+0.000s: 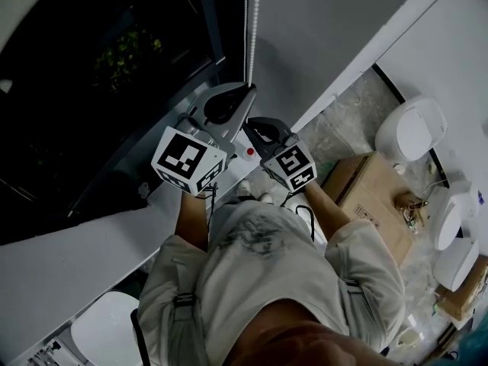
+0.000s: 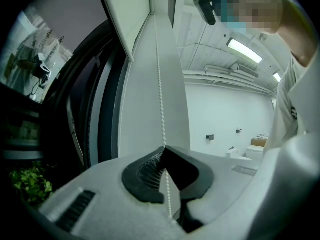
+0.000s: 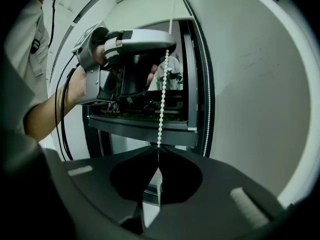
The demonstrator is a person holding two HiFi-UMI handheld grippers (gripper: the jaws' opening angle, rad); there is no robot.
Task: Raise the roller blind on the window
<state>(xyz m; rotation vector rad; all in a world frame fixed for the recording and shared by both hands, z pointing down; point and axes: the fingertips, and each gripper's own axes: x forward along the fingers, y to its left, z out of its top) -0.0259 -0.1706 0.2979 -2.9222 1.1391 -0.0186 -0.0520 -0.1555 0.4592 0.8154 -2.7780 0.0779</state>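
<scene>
At twelve o'clock in the head view, beside the dark window (image 1: 91, 90), the blind's bead chain (image 1: 252, 29) hung through the left hand-held gripper (image 1: 248, 90) and the right hand-held gripper (image 1: 249, 126) below, both pinching it in their own views, while a cardboard box (image 1: 366, 189) lay on the mottled floor (image 1: 358, 105) at three o'clock.

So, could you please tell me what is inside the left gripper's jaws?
The white bead chain runs down into the left gripper, whose jaws are shut on it, and shows again below. The pinched beads themselves are hidden where the jaws meet.
</scene>
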